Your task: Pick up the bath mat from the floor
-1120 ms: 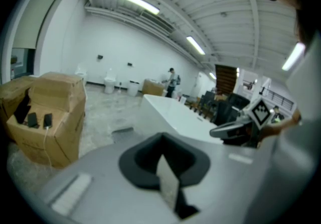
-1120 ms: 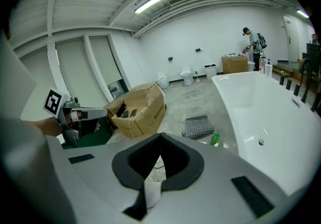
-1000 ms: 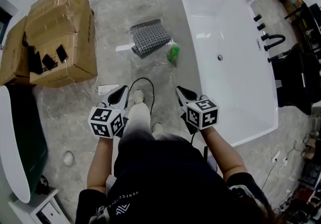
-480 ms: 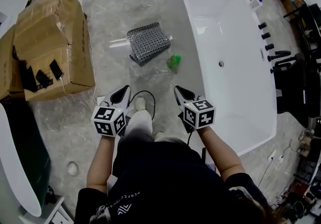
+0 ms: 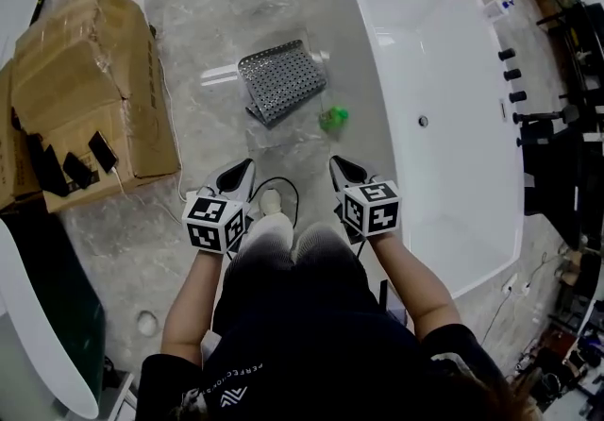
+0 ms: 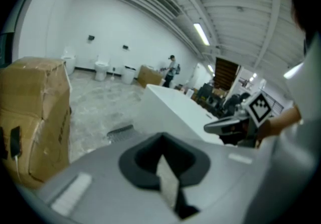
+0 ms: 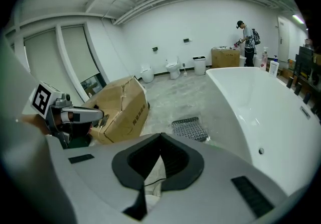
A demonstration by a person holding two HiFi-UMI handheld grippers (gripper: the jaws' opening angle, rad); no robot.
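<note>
Zero of the job is done so far. The bath mat lies on the floor well ahead of you, untouched, w/ its right edge near the outer wall of the bathtub.

The tub is the biggest limit, since its long rim runs up your whole right side. On the left the cardboard box sits well apart from the mat. That leaves a broad bare strip of floor btwn box and tub to walk up.

Your left gripper and right gripper both hang in front of your legs, jaws pinched together, nothing in either.

Left to do, I'd judge: step fwd, open up, bend, take a mat edge, lift. The near left corner looks freest.

Small stuff to mind:
- a green thing sits just beside the mat's near right corner
- a black cable loops by your feet
</note>
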